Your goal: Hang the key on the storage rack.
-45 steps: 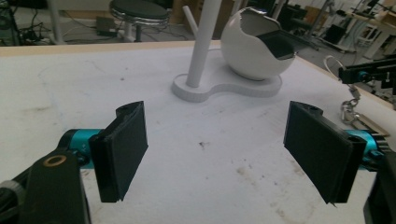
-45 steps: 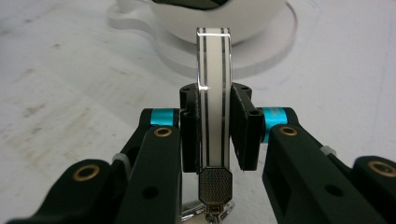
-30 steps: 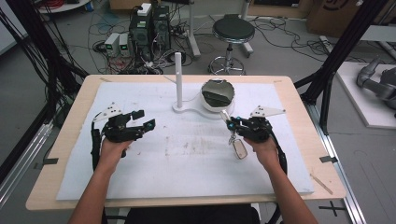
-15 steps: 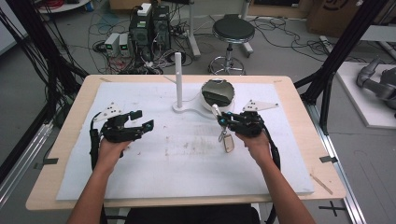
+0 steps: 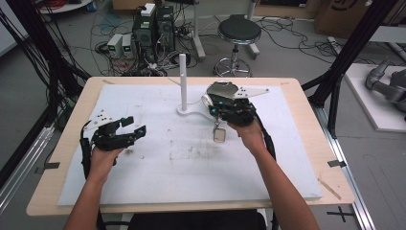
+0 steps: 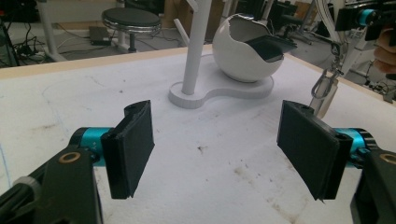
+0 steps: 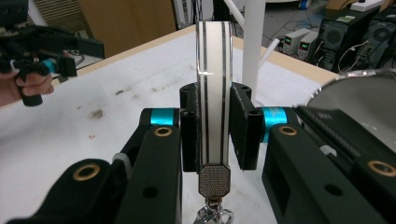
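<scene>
My right gripper (image 5: pixel 216 111) was clamped on the strap (image 7: pixel 213 93) of a lanyard, jaws pressed flat on both faces of the white band with dark stripes. Its metal clip and small tag (image 5: pixel 219 135) hung free below, above the middle of the desk (image 5: pixel 297 86), toward the far edge. My left gripper (image 5: pixel 134 129) held nothing, jaws spread wide, low over the desk's left side, well apart from the work.

My read of the step: carry the strap to the white post (image 5: pixel 182 79) of the stand and hang it there. To do it well I needed to keep the squeeze firm, since the band is thin and slick and could slide through the pads. Lift high enough that the dangling tag cleared the stand's base (image 5: pixel 191 109), and move slowly so the tag did not swing.

Around it: the white egg-shaped bowl (image 6: pixel 243 49) sat on the same base just beside the post, right next to my right gripper, so it was the main thing to bump. From the left gripper view a side peg on the post seemed visible near the top; too cropped to be sure. The white mat (image 5: pixel 143 191) was stained but bare otherwise.
</scene>
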Demonstrator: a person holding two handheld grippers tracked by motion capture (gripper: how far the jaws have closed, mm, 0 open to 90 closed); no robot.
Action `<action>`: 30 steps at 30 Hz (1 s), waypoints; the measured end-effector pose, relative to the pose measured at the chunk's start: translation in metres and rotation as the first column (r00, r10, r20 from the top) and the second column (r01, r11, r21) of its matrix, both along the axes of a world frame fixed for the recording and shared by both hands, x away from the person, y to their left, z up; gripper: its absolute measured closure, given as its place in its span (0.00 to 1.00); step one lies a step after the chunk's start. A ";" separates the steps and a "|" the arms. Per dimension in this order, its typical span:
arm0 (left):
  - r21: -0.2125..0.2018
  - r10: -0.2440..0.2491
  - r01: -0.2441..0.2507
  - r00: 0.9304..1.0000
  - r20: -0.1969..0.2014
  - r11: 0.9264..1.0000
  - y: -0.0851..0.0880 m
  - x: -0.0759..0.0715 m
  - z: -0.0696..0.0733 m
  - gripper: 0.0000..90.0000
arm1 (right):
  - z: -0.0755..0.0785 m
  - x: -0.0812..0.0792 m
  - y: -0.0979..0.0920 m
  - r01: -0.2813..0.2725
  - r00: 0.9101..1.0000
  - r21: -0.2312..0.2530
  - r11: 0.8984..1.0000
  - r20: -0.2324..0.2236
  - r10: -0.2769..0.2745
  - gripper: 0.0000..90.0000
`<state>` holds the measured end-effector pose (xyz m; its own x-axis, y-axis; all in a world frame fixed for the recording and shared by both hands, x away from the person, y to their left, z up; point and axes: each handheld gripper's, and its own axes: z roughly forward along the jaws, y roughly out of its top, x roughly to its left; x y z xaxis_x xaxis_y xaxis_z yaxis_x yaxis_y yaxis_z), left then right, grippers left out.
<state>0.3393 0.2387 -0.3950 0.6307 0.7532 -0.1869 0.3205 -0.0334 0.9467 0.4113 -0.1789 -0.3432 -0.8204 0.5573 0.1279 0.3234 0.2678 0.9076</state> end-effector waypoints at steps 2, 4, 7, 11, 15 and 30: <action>-0.004 0.004 -0.004 1.000 0.002 1.000 0.001 0.000 -0.001 0.30 | 0.003 0.006 0.005 -0.006 1.000 0.002 1.000 -0.006 0.006 0.85; -0.003 0.006 -0.006 1.000 0.002 1.000 0.002 0.000 -0.001 0.30 | 0.006 0.012 0.011 -0.018 1.000 0.005 1.000 -0.017 0.018 0.85; -0.007 0.007 -0.007 1.000 0.003 1.000 0.003 0.000 -0.002 0.30 | 0.010 0.020 0.019 -0.032 0.999 0.011 0.999 -0.017 0.032 0.85; -0.010 0.011 -0.011 1.000 0.003 1.000 0.003 -0.001 -0.002 0.30 | 0.015 0.030 0.029 -0.041 0.999 0.002 0.999 -0.011 0.041 0.85; -0.009 0.015 -0.015 1.000 0.006 1.000 0.004 -0.001 -0.003 0.30 | 0.018 0.037 0.037 -0.053 0.998 0.007 0.999 -0.015 0.053 0.85; -0.021 0.028 -0.028 1.000 0.007 0.999 0.009 -0.002 -0.005 0.30 | 0.027 0.051 0.059 -0.100 0.995 0.035 0.994 -0.002 0.101 0.85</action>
